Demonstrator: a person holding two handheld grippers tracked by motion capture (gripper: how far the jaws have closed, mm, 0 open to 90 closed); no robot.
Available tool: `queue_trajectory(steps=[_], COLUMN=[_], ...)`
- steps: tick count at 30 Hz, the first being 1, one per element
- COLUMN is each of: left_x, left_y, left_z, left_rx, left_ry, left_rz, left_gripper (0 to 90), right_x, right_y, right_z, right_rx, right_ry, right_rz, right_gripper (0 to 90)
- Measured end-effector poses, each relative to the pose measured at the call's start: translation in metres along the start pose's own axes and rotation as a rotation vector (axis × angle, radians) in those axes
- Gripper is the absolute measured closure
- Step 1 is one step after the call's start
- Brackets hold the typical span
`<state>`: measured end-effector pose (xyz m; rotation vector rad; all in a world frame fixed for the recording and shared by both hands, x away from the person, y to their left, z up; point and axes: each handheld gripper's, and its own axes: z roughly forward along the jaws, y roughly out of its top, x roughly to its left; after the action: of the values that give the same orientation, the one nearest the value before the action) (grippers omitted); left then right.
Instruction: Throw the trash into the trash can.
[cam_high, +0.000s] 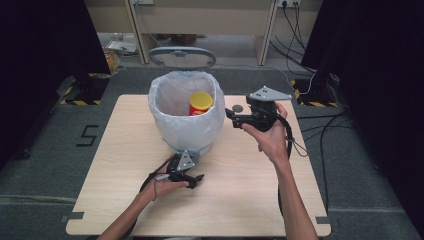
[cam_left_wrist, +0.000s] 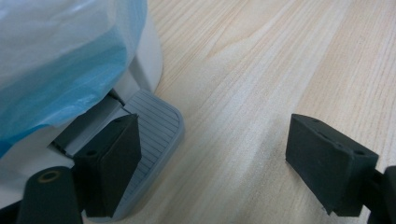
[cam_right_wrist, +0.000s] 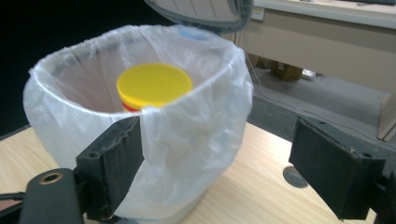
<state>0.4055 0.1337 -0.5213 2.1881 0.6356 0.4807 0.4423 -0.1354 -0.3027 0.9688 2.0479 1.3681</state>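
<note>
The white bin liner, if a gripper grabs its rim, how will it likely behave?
The bin liner looks thin and wrinkled, so it would probably crumple and stretch, not lift stiffly. Its glossy film may slip between pads. It seems very light, so tugging could pull it off the rim.

Bin (cam_high: 186, 120) blocks the table's (cam_high: 240, 200) centre; bare wood surrounds it.

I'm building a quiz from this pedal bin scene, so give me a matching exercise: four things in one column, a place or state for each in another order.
Things:
1. yellow-lidded can
2. bin lid
3. foot pedal
4. left gripper

Places or states:
A. raised open behind the bin
B. inside the bag-lined bin
C. one jaw resting on the pedal
D. grey and ribbed, sticking out at the bin's base

Pairs: 1-B, 2-A, 3-D, 4-C
</note>
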Motion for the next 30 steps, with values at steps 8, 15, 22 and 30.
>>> queue_trajectory(steps=[8, 15, 22, 30], left_x=[0.0, 0.0, 0.0, 0.0], left_y=[0.0, 0.0, 0.0, 0.0], left_z=[0.0, 0.0, 0.0, 0.0], left_rx=[0.001, 0.001, 0.002, -0.002], left_ry=[0.001, 0.001, 0.001, 0.002], left_rz=[0.001, 0.001, 0.001, 0.0], left_gripper=[17.5, 17.5, 17.5, 17.5], right_x=[-0.01, -0.015, -0.02, -0.024], right_y=[-0.019, -0.035, -0.051, -0.069], right_z=[-0.005, -0.006, -0.007, -0.007], right_rx=[0.017, 0.029, 0.046, 0.061], right_ry=[-0.014, -0.021, -0.027, -0.033], right_rz=[0.014, 0.036, 0.047, 0.062], right_gripper=[18.2, 18.2, 18.2, 18.2])
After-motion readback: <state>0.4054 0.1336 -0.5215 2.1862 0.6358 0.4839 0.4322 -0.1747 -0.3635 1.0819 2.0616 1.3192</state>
